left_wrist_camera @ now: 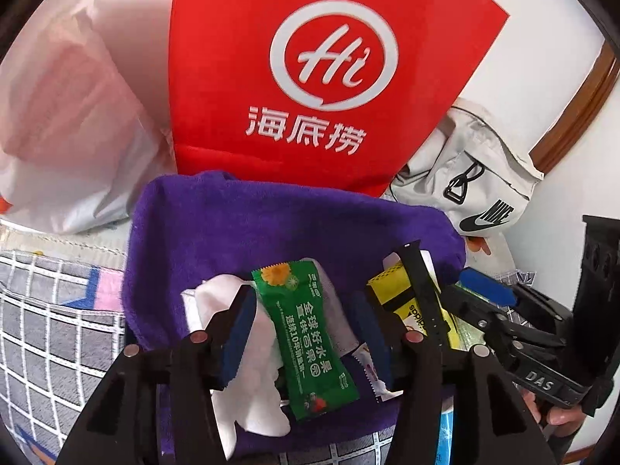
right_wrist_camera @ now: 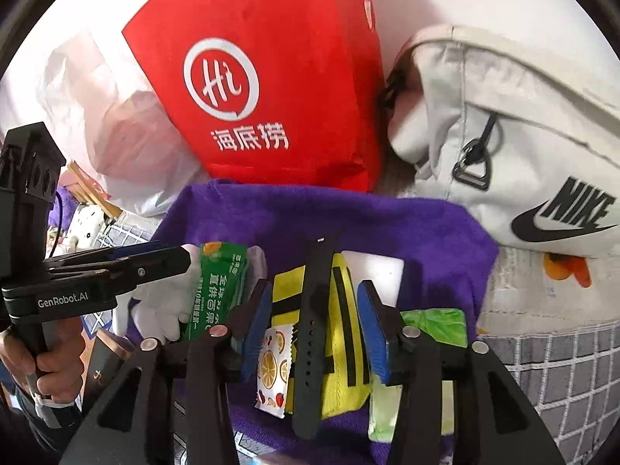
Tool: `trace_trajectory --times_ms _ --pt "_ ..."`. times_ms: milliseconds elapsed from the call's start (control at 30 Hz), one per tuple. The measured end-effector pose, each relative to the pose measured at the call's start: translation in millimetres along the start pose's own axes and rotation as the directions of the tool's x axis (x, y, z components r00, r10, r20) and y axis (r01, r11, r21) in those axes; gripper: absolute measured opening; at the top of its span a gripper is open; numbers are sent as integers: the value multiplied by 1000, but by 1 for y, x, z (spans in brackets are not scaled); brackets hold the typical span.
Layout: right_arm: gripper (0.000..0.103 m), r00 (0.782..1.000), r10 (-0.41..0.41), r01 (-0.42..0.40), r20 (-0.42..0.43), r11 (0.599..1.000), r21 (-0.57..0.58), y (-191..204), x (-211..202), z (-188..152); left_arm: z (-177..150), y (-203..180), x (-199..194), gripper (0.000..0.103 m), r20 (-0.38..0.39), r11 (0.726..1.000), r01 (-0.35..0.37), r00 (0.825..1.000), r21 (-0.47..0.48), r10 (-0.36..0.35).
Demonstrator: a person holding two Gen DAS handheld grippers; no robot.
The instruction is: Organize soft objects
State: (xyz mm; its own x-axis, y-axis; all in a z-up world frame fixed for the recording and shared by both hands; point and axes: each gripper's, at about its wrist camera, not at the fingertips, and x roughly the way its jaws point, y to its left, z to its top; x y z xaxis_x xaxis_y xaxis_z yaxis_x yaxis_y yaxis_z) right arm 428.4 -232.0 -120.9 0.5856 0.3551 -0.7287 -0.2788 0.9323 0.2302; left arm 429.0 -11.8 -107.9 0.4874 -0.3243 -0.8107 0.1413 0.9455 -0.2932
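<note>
A purple towel (left_wrist_camera: 271,224) lies spread on the bed with small items on it. My left gripper (left_wrist_camera: 304,310) stands open astride a green snack packet (left_wrist_camera: 306,333) that rests on a white tissue (left_wrist_camera: 255,379); its blue pads do not touch the packet. My right gripper (right_wrist_camera: 314,298) is open over a black watch strap (right_wrist_camera: 314,329), a yellow and black fabric piece (right_wrist_camera: 345,352) and a lemon-print sachet (right_wrist_camera: 273,364). Nothing is lifted. In the right wrist view the left gripper (right_wrist_camera: 170,261) reaches in from the left beside the green packet (right_wrist_camera: 217,290).
A red shopping bag (left_wrist_camera: 310,77) stands behind the towel, with a white plastic bag (left_wrist_camera: 69,116) to its left and a pale Nike bag (right_wrist_camera: 523,155) to its right. Grey checked bedding (left_wrist_camera: 50,329) lies around. A leaf-print green packet (right_wrist_camera: 438,325) sits at the towel's right.
</note>
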Motion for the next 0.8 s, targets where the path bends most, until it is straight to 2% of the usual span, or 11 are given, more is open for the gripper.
trace_trajectory --times_ms 167,233,333,400,433,533,600,667,800 --pt "78 996 -34 34 78 999 6 14 -33 4 -1 -12 -37 53 59 998 -43 997 53 40" --pt "80 994 -64 66 93 998 -19 26 -50 5 -6 -17 -59 63 101 995 -62 993 71 55" --pt "87 985 -124 132 120 989 -62 43 -77 0 -14 -24 -87 65 115 993 -71 992 96 60" --pt "90 985 -103 112 135 992 -57 52 -98 -7 -25 -30 -108 66 137 989 -89 988 117 73" --pt "90 987 -90 97 136 994 -51 55 -105 -11 -29 -31 -117 71 146 988 -94 986 120 76" --pt "92 985 -95 101 145 994 -34 67 -129 -30 -51 -40 -149 75 175 987 -95 982 132 71" --pt "99 980 -131 137 152 990 -31 76 -143 -44 -67 -44 -168 80 186 988 -90 980 125 65" --pt "102 974 -151 158 171 987 -28 85 -162 -62 -83 -51 -185 81 201 989 -86 978 124 60" --pt "103 973 -158 159 171 987 10 96 -198 -100 -119 -67 -213 89 213 986 -109 974 130 79"
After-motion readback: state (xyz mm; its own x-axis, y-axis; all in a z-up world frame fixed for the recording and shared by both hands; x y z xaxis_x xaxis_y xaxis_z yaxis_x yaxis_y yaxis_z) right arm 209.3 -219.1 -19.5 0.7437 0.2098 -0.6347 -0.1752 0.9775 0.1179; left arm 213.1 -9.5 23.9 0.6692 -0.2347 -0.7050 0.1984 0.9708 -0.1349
